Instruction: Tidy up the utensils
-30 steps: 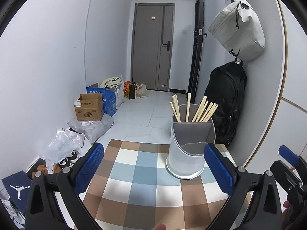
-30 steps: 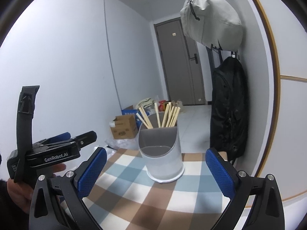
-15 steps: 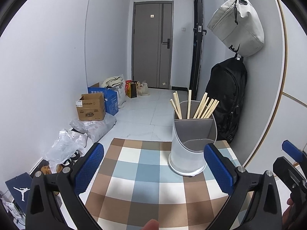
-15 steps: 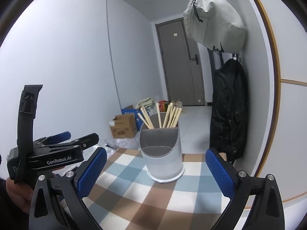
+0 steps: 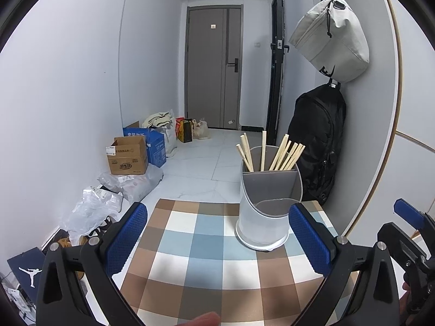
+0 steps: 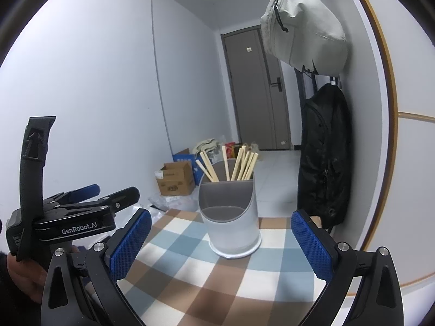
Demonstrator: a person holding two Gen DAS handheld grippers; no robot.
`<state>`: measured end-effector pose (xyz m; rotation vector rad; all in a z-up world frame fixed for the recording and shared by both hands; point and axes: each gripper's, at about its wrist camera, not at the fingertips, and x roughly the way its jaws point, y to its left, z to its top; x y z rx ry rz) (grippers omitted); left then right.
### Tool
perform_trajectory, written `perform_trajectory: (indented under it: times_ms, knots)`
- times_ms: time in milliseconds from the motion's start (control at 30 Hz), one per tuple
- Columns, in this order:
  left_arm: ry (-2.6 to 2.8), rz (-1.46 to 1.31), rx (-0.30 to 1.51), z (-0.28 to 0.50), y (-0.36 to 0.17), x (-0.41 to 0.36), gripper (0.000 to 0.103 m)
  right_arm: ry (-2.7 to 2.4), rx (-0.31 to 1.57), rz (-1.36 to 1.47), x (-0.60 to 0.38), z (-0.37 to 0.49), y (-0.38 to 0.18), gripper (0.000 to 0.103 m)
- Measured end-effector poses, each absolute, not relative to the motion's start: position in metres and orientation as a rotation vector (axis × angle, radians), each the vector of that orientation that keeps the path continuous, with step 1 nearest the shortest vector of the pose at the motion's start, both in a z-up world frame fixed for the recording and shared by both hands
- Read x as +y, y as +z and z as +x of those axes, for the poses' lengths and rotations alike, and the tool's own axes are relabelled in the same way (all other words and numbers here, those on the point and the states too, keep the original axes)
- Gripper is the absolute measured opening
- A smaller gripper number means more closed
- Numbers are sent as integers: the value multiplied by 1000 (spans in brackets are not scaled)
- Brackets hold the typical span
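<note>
A grey two-compartment utensil holder (image 5: 267,206) stands on the far right part of a checkered tablecloth (image 5: 206,252); it also shows in the right wrist view (image 6: 231,220). Several wooden chopsticks (image 5: 272,153) stand in its rear compartment, also seen in the right wrist view (image 6: 231,167). The front compartment looks empty. My left gripper (image 5: 217,239) is open and empty, held back from the holder. My right gripper (image 6: 220,244) is open and empty, also short of it. The left gripper's body (image 6: 68,217) shows at the left of the right wrist view.
A black backpack (image 5: 318,141) and a light grey bag (image 5: 331,38) hang on the right wall just behind the table. Cardboard boxes (image 5: 127,157) and plastic bags (image 5: 95,209) lie on the floor at the left. A closed door (image 5: 214,65) ends the hallway.
Both grippers have drawn back and risen slightly; more of the tablecloth shows in front of the holder. Both stay open and empty.
</note>
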<state>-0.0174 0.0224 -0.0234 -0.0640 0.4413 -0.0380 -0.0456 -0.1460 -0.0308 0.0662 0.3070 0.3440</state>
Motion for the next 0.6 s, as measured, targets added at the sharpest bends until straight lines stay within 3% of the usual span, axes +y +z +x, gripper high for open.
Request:
perform_trajectory:
  times_ms: [600]
  knots:
    - [-36,-70,446,-17,-24,22,101,339,305,70,-146,-46,-30,103]
